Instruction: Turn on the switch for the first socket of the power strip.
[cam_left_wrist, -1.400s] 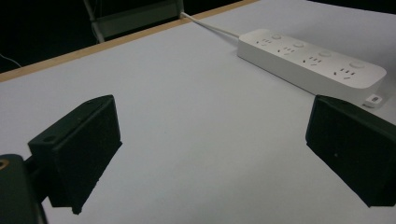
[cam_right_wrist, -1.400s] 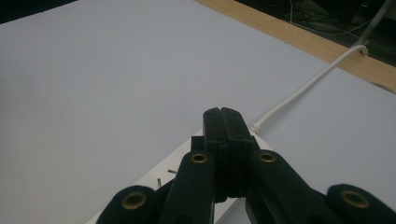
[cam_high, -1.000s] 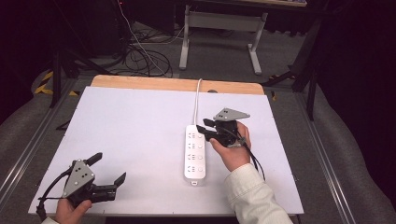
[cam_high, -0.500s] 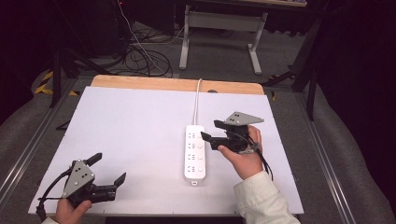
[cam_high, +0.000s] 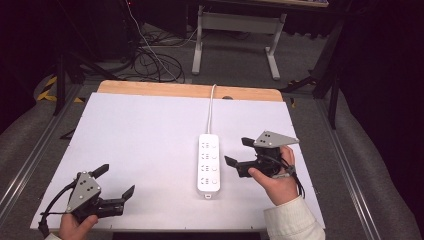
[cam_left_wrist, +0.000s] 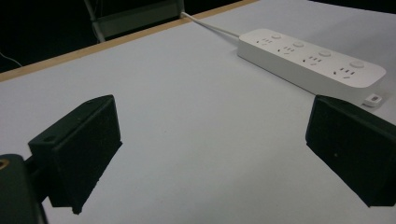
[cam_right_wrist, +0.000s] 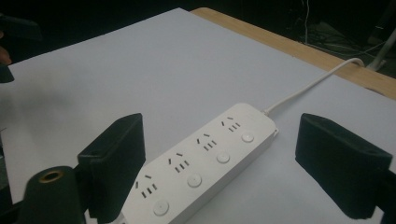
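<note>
power strip (cam_high: 209, 162) flat mid-table | white cord (cam_high: 212, 109) to far edge | white table (cam_high: 140, 135)

Smooth white plastic power strip (cam_high: 209, 163), matt table (cam_high: 140, 145).

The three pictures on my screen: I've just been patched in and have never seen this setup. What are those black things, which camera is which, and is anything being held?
There is no robot arm. A person holds a hand tool with two black jaws in each hand. The high view looks down on the white-covered table: the left tool is near the front left corner, and the right tool is just right of the long white four-socket power strip, whose white cable runs to the far edge. The other two pictures come from cameras riding on each tool, looking along its own jaws. Both tools are open and hold nothing. In the right gripper view the jaws stand either side of the strip without touching it.
</note>
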